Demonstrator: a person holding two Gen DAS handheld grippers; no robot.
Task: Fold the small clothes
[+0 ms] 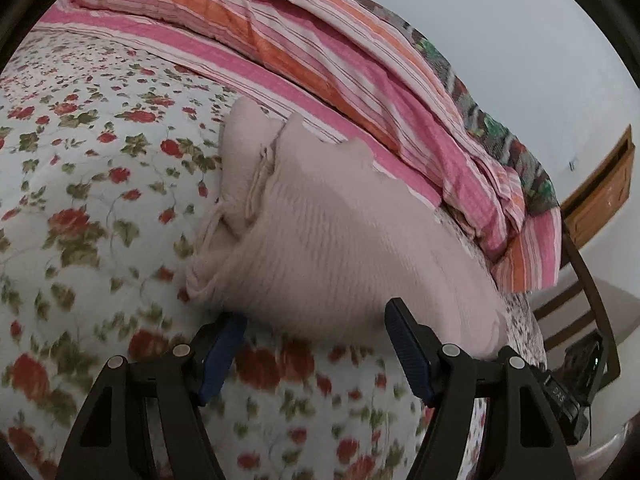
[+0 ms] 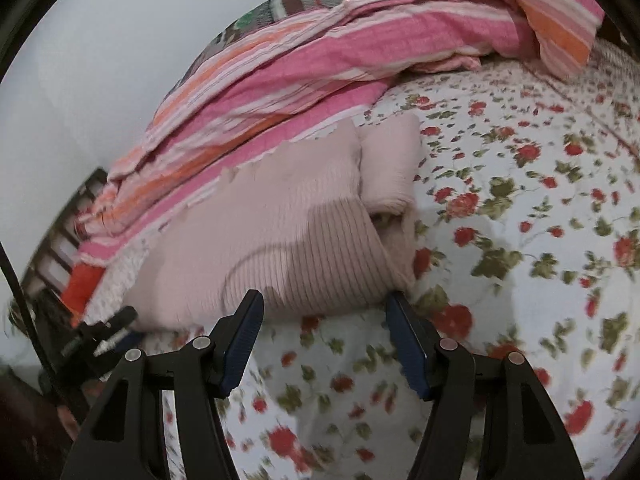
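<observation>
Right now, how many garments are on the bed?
1: a pale pink ribbed knit garment, partly folded on the floral quilt, beside the pink-and-orange striped blanket. More may hide under that blanket.

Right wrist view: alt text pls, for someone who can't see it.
A folded pale pink ribbed garment lies on a floral bedspread, just beyond the open right gripper, which holds nothing. A pink and orange striped blanket is bunched behind it; the left gripper shows at lower left.

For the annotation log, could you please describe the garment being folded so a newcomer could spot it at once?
Start from the floral bedspread with red roses. Beside the striped pink-and-orange blanket along its far edge lies the pale pink ribbed knit top, folded. It is the only plain, unpatterned fabric there.
</observation>
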